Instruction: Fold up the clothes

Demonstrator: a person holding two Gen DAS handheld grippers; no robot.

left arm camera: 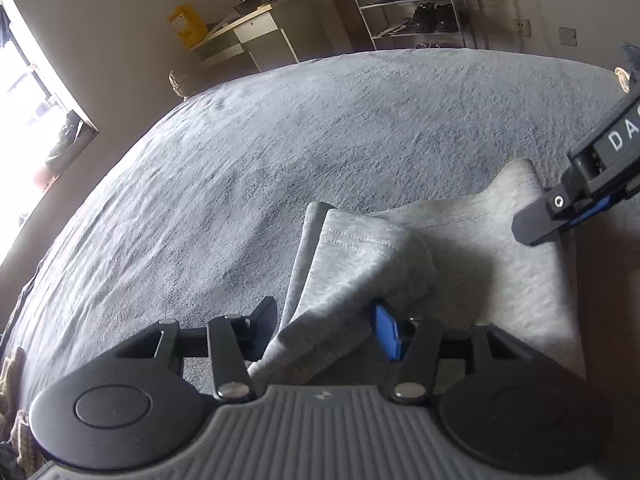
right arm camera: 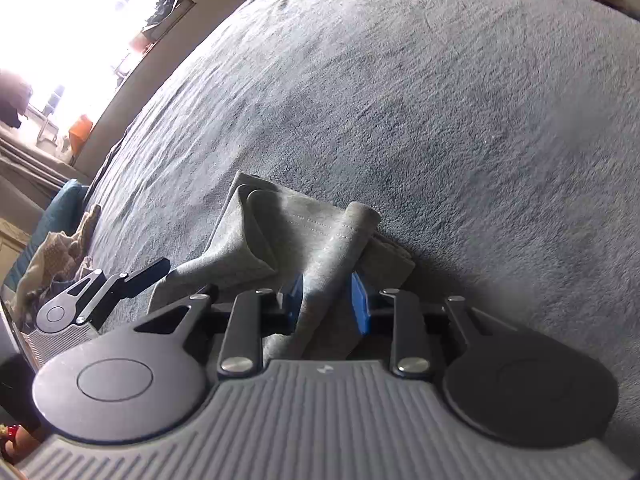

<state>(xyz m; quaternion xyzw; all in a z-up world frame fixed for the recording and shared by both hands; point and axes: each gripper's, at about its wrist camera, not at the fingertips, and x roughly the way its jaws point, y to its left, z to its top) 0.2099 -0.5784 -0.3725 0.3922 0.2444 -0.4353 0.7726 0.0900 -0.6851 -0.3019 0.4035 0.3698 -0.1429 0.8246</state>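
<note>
the grey garment [left arm camera: 352, 264] lies bunched on the bed [left arm camera: 280, 140] near you, soft, light and floppy, so with left gripper [left arm camera: 324, 328] wide and right gripper [right arm camera: 326, 304] half-spread around folds, pinch stitched hems.

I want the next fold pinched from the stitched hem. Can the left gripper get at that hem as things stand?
Probably yes. The stitched hem lies just ahead of the left gripper, whose jaws stand open around the grey garment, with nothing between them.

Grey blanket [left arm camera: 320, 128] open ahead — only garment [left arm camera: 360, 256] bunched near both grippers.
</note>
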